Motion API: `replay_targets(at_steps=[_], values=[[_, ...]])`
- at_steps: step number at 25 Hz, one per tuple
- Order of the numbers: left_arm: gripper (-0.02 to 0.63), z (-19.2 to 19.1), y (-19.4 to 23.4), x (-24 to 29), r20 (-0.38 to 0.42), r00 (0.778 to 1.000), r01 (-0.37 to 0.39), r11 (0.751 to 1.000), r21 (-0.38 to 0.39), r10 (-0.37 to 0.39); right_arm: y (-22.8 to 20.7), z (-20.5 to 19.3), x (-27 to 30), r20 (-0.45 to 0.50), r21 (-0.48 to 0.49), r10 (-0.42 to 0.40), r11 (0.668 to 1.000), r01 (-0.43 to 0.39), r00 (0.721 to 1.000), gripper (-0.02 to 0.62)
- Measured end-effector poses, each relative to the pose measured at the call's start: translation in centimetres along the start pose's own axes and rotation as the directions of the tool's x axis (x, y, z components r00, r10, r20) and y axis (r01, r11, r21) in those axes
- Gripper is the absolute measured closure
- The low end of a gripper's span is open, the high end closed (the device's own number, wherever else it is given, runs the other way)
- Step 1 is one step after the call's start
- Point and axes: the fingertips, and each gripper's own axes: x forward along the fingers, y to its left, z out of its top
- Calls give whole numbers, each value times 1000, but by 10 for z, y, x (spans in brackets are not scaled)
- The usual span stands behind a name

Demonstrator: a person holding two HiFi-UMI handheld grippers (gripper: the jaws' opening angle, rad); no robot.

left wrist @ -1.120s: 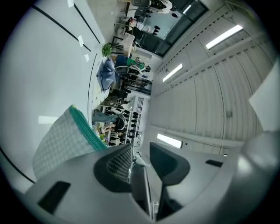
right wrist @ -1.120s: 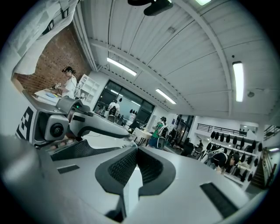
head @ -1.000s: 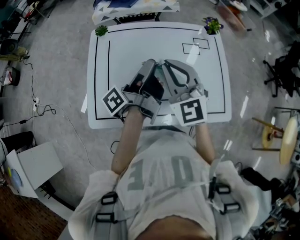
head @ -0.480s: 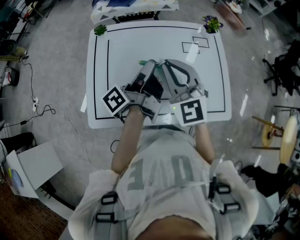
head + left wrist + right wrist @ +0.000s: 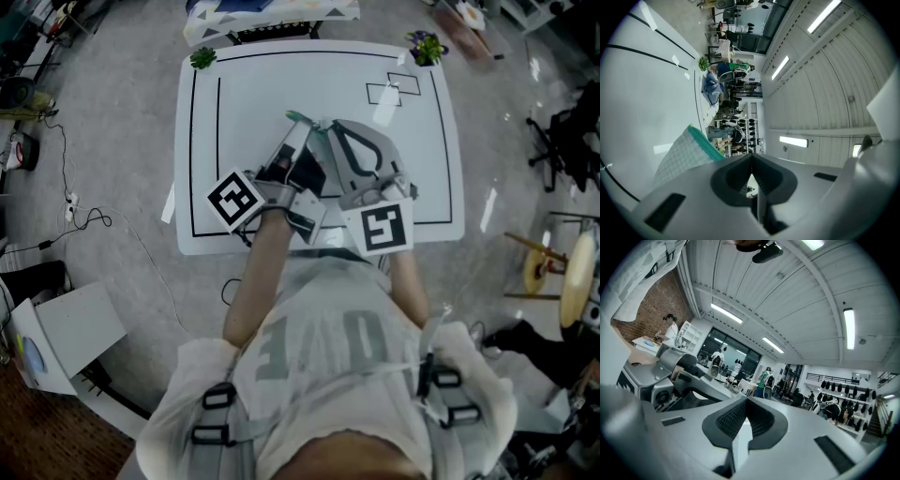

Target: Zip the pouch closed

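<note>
The pouch point(image 5: 298, 118), white checked mesh with a teal zipper edge, hangs just above the middle of the white table point(image 5: 422, 159) between my two gripper tips. In the left gripper view the pouch point(image 5: 686, 152) slants up to the jaws and its zipper end vanishes behind them. My left gripper point(image 5: 302, 126) point(image 5: 753, 160) is shut at that end, and the pinched part is hidden. Tip to tip with it, my right gripper point(image 5: 325, 127) point(image 5: 744, 403) is shut too, with a white strip of pouch showing in its gap. The right gripper view shows the left gripper point(image 5: 670, 376) close by.
Two small potted plants point(image 5: 202, 61) point(image 5: 425, 47) stand at the table's far corners. A black outline and a small rectangle point(image 5: 392, 91) are drawn on the top. A white box point(image 5: 66, 333) and cables point(image 5: 80, 217) lie on the floor at left.
My left gripper has rolled slightly where it is, and the pouch's teal end now shows past its tip. The right gripper has not moved.
</note>
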Motion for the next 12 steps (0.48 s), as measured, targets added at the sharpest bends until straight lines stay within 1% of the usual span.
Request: replay_targets(at_steps=[2, 5, 12], values=[[598, 3, 4, -5, 8, 1000, -15, 1000, 5, 15, 3, 1, -3, 1, 10, -2, 1000, 2, 1000, 588], [598, 6, 5, -8, 17, 1000, -24, 999, 31, 24, 9, 2, -5, -6, 11, 3, 1000, -3, 1000, 588], [598, 10, 13, -11, 27, 998, -62, 997, 54, 60, 11, 5, -8, 27, 48, -1, 999, 0, 1000, 588]])
